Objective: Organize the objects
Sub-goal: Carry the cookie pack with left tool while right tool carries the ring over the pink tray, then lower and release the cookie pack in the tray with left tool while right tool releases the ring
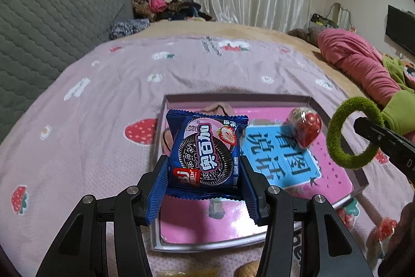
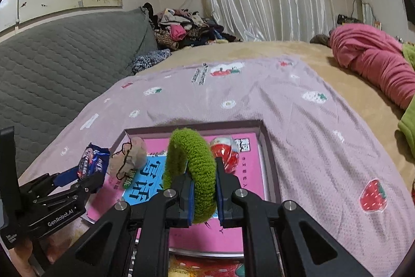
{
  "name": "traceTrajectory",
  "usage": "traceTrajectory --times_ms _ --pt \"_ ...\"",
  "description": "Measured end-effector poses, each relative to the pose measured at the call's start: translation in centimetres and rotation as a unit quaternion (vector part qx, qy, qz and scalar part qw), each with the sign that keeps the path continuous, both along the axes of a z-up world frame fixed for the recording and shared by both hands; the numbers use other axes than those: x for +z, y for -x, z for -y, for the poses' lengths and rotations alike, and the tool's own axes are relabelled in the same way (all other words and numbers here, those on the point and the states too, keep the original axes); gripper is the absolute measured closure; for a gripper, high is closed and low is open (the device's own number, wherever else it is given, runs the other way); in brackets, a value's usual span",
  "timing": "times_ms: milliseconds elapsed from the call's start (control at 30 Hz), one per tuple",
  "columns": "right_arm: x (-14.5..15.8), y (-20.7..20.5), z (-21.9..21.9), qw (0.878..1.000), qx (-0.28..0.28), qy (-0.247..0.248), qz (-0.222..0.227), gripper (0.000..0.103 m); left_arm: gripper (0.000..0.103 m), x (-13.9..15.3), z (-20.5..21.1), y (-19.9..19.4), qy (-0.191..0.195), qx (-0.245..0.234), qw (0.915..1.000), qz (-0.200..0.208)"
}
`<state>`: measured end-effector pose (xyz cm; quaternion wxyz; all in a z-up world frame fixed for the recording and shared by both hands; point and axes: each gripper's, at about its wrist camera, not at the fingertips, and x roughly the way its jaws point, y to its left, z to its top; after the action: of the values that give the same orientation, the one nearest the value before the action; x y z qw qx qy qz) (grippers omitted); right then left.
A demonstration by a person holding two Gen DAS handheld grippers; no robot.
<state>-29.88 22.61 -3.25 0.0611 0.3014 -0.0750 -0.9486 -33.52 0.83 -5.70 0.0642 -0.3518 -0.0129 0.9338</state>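
My left gripper (image 1: 205,173) is shut on a blue Oreo packet (image 1: 206,149) and holds it above the near left part of a shallow pink box lid (image 1: 238,96). My right gripper (image 2: 203,195) is shut on a fuzzy green hair ring (image 2: 193,162), held upright over the same box (image 2: 269,160). In the left wrist view the ring (image 1: 337,147) hangs over the box's right edge. A red strawberry-wrapped candy (image 1: 307,127) and a beige cloth pouch with a black cord (image 2: 131,156) lie inside the box.
The box sits on a pink strawberry-print blanket (image 1: 103,100) on a bed. A grey quilted headboard (image 1: 52,25) is at the left, a clothes pile (image 1: 160,0) behind, a pink bundle (image 1: 358,61) at the right. Another wrapped candy (image 1: 384,227) lies near right.
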Motion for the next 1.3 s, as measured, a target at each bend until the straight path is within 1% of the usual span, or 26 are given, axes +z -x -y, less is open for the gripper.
traceTrajectory --times_ms 167,300,367,667,733,767,800,833,867,900,1033,1100,1167,1300 --pt "-1.1 0.7 0.0 1.0 0.0 -0.003 0.027 0.089 0.049 -1.2 -0.4 0.5 0.007 -0.002 0.9996 0.027" --pt "-2.2 1.4 0.2 0.998 -0.015 -0.035 0.058 0.089 0.049 -2.0 -0.4 1.0 -0.002 -0.006 0.9987 0.05" --pt "-2.8 1.7 0.3 0.996 -0.021 -0.046 0.072 0.088 0.049 -2.3 -0.3 1.1 -0.016 -0.013 0.998 0.06" --pt "-5.1 3.0 0.3 0.987 -0.042 -0.084 0.133 0.088 0.048 -3.7 -0.4 1.8 -0.008 -0.009 0.996 0.088" --pt "-5.4 3.0 0.2 0.986 -0.044 -0.087 0.139 0.086 0.047 -3.8 -0.3 1.9 -0.009 -0.008 0.9956 0.092" --pt "-5.4 3.0 0.2 0.985 -0.046 -0.088 0.138 0.081 0.047 -3.8 -0.2 1.9 -0.011 -0.006 0.9956 0.093" --pt "-5.3 3.0 0.2 0.986 -0.048 -0.087 0.135 0.072 0.047 -3.8 -0.1 2.0 -0.011 -0.003 0.9957 0.092" --pt "-5.2 2.9 0.1 0.986 -0.052 -0.087 0.132 0.067 0.047 -3.7 0.0 1.9 -0.011 -0.002 0.9957 0.092" --pt "-5.1 2.9 0.1 0.986 -0.054 -0.089 0.13 0.056 0.047 -3.7 0.1 2.0 -0.012 0.0 0.9957 0.092" --pt "-5.0 2.8 0.0 0.986 -0.058 -0.089 0.127 0.049 0.047 -3.7 0.2 2.0 -0.013 0.001 0.9956 0.093" --pt "-4.6 2.7 -0.1 0.987 -0.062 -0.087 0.122 0.046 0.046 -3.6 0.3 1.9 -0.014 0.001 0.9957 0.091" --pt "-4.5 2.7 0.0 0.987 -0.063 -0.088 0.12 0.042 0.039 -3.5 0.4 2.0 -0.019 -0.001 0.9956 0.092" --pt "-4.3 2.7 0.0 0.987 -0.062 -0.089 0.117 0.041 0.029 -3.4 0.5 2.0 -0.013 0.001 0.9958 0.091" --pt "-3.9 2.5 0.2 0.988 -0.062 -0.088 0.11 0.037 0.028 -3.1 0.7 1.9 -0.017 0.004 0.9959 0.089"
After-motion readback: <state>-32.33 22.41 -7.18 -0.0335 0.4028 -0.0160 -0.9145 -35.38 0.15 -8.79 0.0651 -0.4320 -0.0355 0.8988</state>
